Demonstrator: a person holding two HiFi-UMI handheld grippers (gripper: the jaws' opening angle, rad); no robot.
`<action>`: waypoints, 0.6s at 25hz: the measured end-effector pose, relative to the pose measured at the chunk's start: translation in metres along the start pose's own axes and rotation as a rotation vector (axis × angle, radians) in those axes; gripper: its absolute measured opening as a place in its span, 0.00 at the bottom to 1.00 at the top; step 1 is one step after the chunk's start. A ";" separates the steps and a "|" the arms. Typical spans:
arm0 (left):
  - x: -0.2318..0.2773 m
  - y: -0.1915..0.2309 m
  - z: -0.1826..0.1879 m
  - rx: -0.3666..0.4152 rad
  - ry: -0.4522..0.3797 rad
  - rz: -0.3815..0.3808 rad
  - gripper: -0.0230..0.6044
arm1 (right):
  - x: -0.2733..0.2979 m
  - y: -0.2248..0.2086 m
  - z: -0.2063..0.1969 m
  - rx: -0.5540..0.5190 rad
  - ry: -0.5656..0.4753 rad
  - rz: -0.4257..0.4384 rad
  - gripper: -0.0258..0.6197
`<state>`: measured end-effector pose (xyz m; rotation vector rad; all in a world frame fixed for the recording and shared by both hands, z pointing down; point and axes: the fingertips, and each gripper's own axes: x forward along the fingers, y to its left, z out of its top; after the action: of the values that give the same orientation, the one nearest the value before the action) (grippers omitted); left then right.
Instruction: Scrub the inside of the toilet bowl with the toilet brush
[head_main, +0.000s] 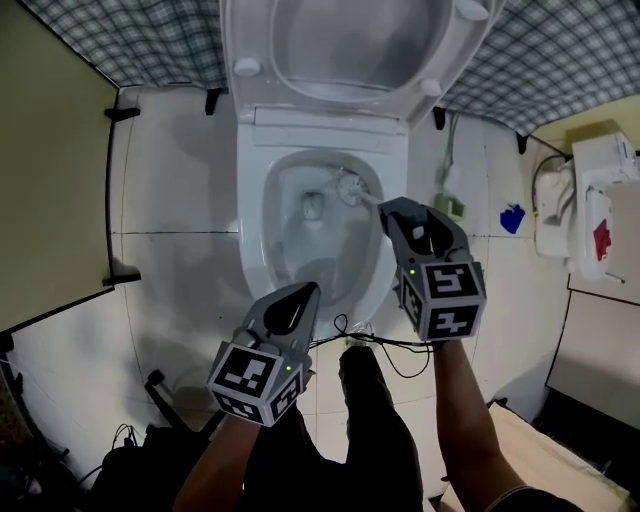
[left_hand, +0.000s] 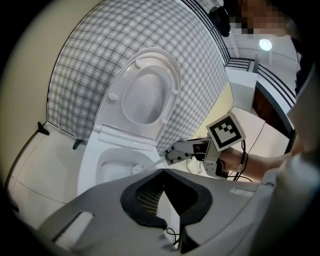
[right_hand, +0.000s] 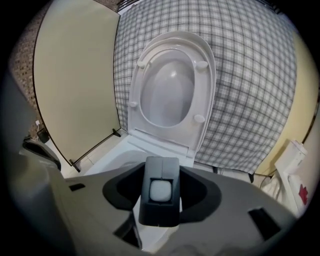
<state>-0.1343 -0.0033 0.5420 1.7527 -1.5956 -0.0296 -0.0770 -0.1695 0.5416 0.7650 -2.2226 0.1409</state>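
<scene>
No legible text or signs

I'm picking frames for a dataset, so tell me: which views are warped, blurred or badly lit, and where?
Head view: mild bending at the edges, toilet bowl evenly lit, floor at lower left in shadow. Left gripper view: strong fisheye, black corners, lamp glares at upper right. Right gripper view: same fisheye; toilet lid sharp, the toilet brush end close up is soft.
</scene>
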 end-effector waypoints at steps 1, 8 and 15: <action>0.001 -0.001 0.004 0.006 -0.004 -0.003 0.02 | 0.003 0.000 0.004 -0.003 -0.009 0.003 0.35; -0.007 0.007 0.015 0.020 -0.009 0.005 0.02 | 0.029 0.014 0.006 0.007 -0.040 0.032 0.35; -0.012 0.013 0.024 0.024 -0.018 0.018 0.02 | 0.067 0.041 -0.009 0.009 -0.014 0.099 0.35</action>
<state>-0.1599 -0.0045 0.5263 1.7606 -1.6308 -0.0182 -0.1300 -0.1651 0.6003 0.6626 -2.2749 0.1949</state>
